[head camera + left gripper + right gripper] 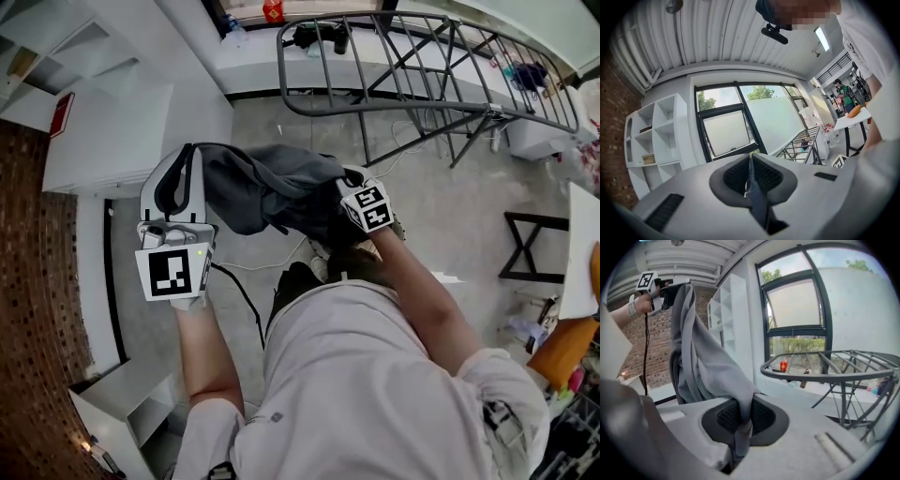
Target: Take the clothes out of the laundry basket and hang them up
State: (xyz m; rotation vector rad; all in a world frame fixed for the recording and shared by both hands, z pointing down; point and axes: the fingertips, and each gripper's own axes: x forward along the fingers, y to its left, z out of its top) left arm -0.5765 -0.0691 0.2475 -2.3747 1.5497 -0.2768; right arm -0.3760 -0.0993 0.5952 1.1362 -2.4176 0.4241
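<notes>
Nearest to the camera, in the head view, is the person's light shirt (366, 394), and both forearms reach forward from it. The left gripper (186, 157) is held at the left, with its marker cube toward the person. Its jaws are closed on a thin fold of the grey garment (262, 187); in the left gripper view, the dark cloth (757, 201) stands pressed between the two pads of this gripper (750, 176). A black cable (246, 300) hangs from this gripper toward the floor.

The right gripper (336, 202) is just beside it at the right, and its tips are buried in the same garment. In the right gripper view its jaws (743, 416) are also closed on the cloth, which rises from the pads in a thick grey bundle (698, 362) up to the other gripper. So the garment hangs in the air between the two grippers, above the grey floor.

Farther away stands a metal drying rack (422, 66), well apart from the garment, and its bars carry no cloth where they are visible. Behind it is a window sill with a small red thing (273, 11). At the left are a white shelf unit (724, 315) and a brick wall (33, 262).
</notes>
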